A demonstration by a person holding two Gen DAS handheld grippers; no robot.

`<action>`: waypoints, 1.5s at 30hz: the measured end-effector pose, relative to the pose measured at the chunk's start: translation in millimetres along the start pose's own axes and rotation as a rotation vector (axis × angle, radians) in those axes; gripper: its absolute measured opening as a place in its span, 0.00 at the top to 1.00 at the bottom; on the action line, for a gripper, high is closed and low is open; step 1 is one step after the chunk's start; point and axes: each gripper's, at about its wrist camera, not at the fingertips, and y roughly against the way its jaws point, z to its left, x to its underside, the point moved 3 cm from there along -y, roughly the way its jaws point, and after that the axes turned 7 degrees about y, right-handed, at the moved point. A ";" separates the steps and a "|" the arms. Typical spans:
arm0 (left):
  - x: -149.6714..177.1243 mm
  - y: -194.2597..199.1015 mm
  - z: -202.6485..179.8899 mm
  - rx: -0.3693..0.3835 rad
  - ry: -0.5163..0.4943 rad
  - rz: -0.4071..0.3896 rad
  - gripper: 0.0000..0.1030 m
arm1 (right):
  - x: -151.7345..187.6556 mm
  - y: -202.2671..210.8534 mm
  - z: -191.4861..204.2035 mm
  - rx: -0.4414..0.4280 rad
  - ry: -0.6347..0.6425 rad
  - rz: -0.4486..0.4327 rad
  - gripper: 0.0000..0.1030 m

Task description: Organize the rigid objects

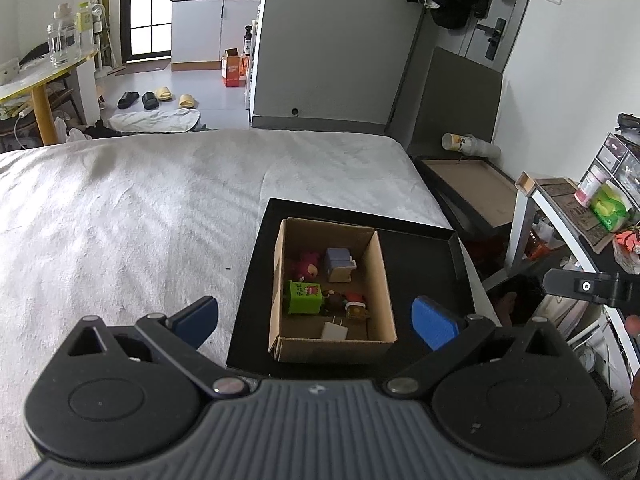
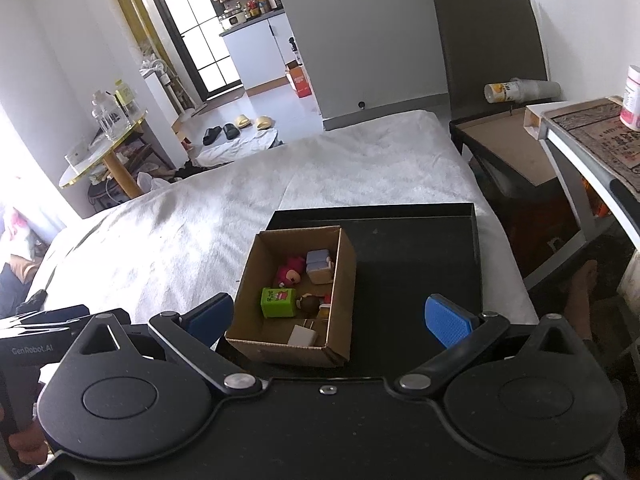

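Both hand-held grippers are empty with fingers spread wide — the left hand-held gripper (image 1: 315,322) and the right hand-held gripper (image 2: 329,320) hover above the cardboard box (image 1: 382,280). The box sits in a black tray (image 1: 424,260) on the bed (image 1: 140,208), which keeps it steady. Inside lie the green block (image 1: 305,298), white charger (image 1: 334,331) and small figures — gathered, so the sorting seems nearly done.

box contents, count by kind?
In the box:
Figures: 3, one pink, one brown-haired, one red-hatted
Blocks: 2, one green, one blue-beige
Charger: 1
Total: 6
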 end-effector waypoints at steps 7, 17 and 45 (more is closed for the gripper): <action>-0.8 10.5 0.8 0.005 -0.011 -0.011 0.01 | 3.8 3.9 4.6 -0.005 0.000 0.003 0.00; -1.5 15.4 1.0 0.012 -0.016 -0.013 0.01 | 8.8 8.9 8.8 0.012 -0.009 0.005 0.00; 2.4 21.4 -3.8 0.024 -0.013 -0.007 0.01 | 15.3 18.5 10.7 0.049 0.005 0.000 0.00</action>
